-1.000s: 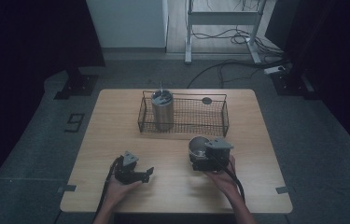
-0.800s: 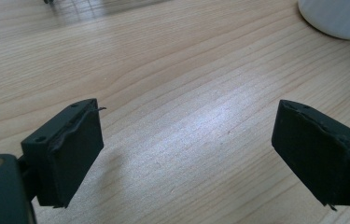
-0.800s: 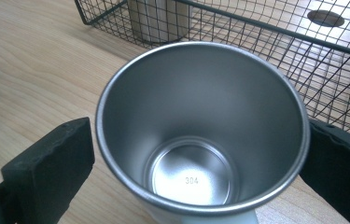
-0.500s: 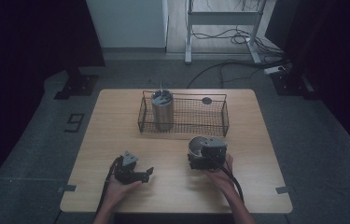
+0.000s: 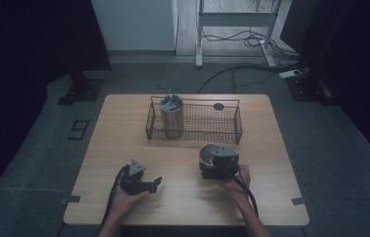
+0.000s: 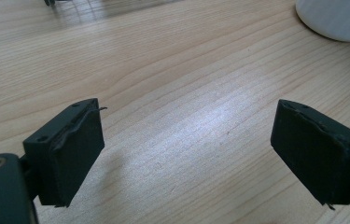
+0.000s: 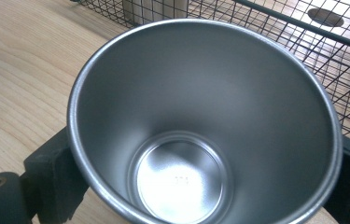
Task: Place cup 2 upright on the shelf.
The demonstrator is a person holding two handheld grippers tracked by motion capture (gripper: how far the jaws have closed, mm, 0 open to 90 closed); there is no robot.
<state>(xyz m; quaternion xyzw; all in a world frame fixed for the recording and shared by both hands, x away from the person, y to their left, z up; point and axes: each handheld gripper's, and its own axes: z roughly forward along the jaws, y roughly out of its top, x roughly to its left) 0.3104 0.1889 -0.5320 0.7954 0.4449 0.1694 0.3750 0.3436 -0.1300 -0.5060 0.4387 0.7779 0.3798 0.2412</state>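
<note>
A: What is the right gripper (image 5: 211, 159) doing?
B: Its jaws have just been closing around the metal cup (image 7: 200, 126), hugging it on both sides.
A: And the left gripper (image 6: 189, 154)?
B: Open, holding nothing, resting beside.
A: What's past the cup?
B: The wire basket (image 5: 237, 129), probably where it's going.

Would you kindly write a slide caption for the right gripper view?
Steel cup between the right tongs, which have just been closing around it, before the wire basket.
</note>
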